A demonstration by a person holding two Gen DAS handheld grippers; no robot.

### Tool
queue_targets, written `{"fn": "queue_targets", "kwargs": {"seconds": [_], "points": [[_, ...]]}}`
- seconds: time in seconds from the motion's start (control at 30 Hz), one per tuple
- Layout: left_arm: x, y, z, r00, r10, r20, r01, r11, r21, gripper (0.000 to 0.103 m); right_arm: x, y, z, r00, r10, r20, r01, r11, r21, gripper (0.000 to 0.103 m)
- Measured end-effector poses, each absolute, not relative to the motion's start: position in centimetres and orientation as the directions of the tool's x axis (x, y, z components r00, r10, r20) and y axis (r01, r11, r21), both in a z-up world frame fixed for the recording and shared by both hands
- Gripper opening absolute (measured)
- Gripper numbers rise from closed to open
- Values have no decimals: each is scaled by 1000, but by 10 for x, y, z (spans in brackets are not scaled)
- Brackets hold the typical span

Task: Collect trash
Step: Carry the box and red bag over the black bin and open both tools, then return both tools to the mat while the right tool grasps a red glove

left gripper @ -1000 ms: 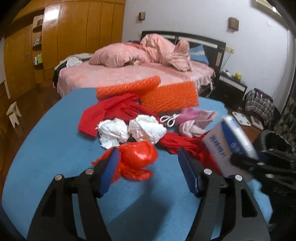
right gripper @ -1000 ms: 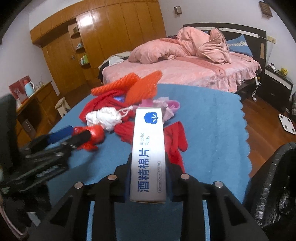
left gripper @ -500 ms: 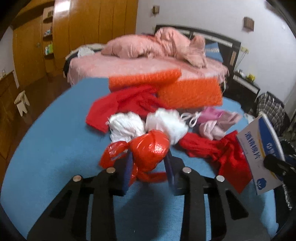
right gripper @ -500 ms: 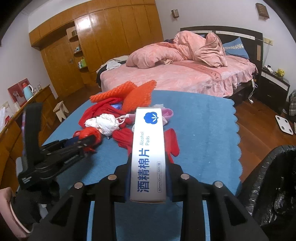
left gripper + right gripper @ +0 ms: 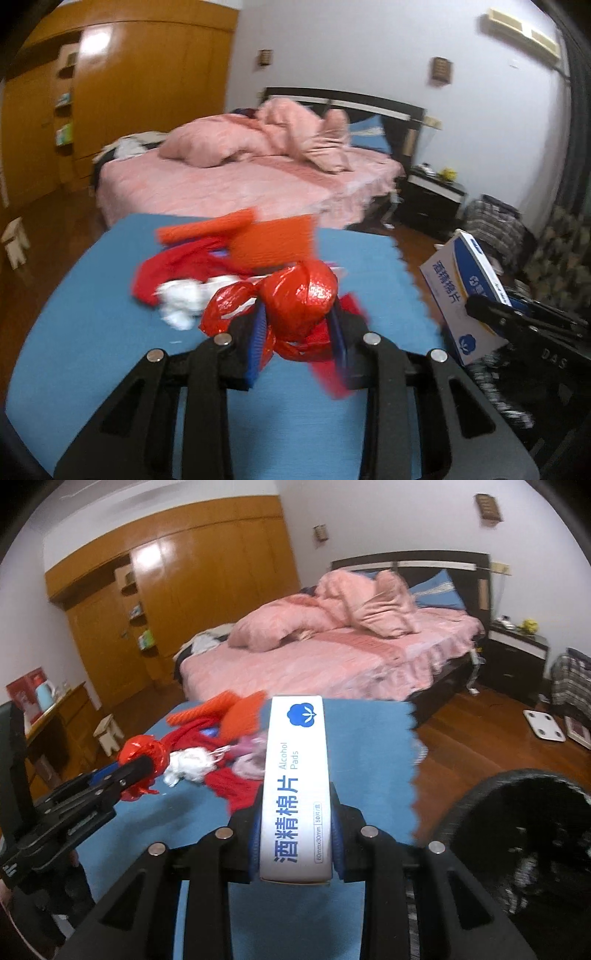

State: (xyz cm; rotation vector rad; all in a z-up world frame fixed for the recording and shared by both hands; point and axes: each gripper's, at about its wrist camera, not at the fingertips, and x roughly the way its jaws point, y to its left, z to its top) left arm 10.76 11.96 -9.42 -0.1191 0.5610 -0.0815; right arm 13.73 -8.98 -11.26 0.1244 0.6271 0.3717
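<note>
My left gripper (image 5: 297, 321) is shut on a crumpled red plastic bag (image 5: 303, 291) and holds it above the blue tablecloth (image 5: 92, 332). My right gripper (image 5: 295, 823) is shut on a white and blue alcohol-pads box (image 5: 295, 775), which stands on end between its pads. In the left wrist view that box (image 5: 454, 291) hangs at the right, past the cloth's edge. In the right wrist view the red bag (image 5: 142, 747) sits at the left gripper's tips, off to the left. A black trash bag (image 5: 517, 830) gapes low at the right.
On the cloth lie white crumpled tissue (image 5: 181, 295), red garments (image 5: 173, 262), orange mesh pieces (image 5: 273, 240) and a pink item (image 5: 247, 760). Behind stands a pink bed (image 5: 240, 184). A wooden wardrobe (image 5: 203, 590) lines the wall, with a small stool (image 5: 109, 734) on the floor.
The left jaws closed on the red bag and lifted it off the cloth. The right gripper rose with the box, and the black trash bag now fills more of its view.
</note>
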Motion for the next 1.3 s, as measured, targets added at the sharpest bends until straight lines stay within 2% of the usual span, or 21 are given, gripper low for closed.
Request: {"fn": "queue_targets", "kwargs": {"seconds": [0.5, 0.57, 0.6, 0.63, 0.67, 0.7, 0.73, 0.8, 0.87, 0.97, 1.03, 1.3], "points": [[123, -70, -91, 730, -465, -502, 432, 882, -189, 31, 101, -267, -126, 803, 48, -595, 58, 986, 158, 30], [128, -95, -96, 689, -514, -511, 482, 852, -206, 36, 96, -281, -128, 800, 24, -600, 85, 985, 153, 32], [129, -103, -99, 678, -525, -515, 495, 844, -209, 45, 95, -291, -131, 795, -3, -607, 113, 983, 142, 32], [131, -107, -102, 667, -535, -519, 505, 836, -213, 63, 94, -296, -133, 793, -16, -608, 126, 982, 139, 35], [131, -114, -105, 650, -550, -524, 520, 825, -221, 76, 92, -304, -135, 791, -34, -611, 149, 979, 138, 44], [130, -118, -108, 645, -554, -526, 525, 822, -221, 78, 90, -309, -137, 790, -47, -611, 166, 976, 139, 48], [129, -119, -110, 642, -555, -528, 529, 820, -219, 80, 87, -313, -137, 790, -58, -610, 178, 974, 139, 57], [127, -116, -114, 633, -555, -539, 534, 818, -215, 84, 84, -319, -139, 791, -78, -607, 202, 970, 139, 64], [125, -106, -116, 642, -540, -544, 521, 828, -206, 86, 83, -320, -140, 796, -84, -600, 209, 968, 142, 77], [116, -82, -114, 676, -503, -538, 485, 854, -189, 89, 83, -313, -137, 812, -72, -580, 195, 969, 153, 89], [111, -64, -112, 709, -464, -531, 449, 878, -168, 90, 84, -300, -133, 825, -51, -562, 168, 973, 158, 94], [101, 32, -106, 827, -236, -511, 235, 970, -69, 90, 107, -216, -122, 847, 109, -521, -17, 984, 178, 97]]}}
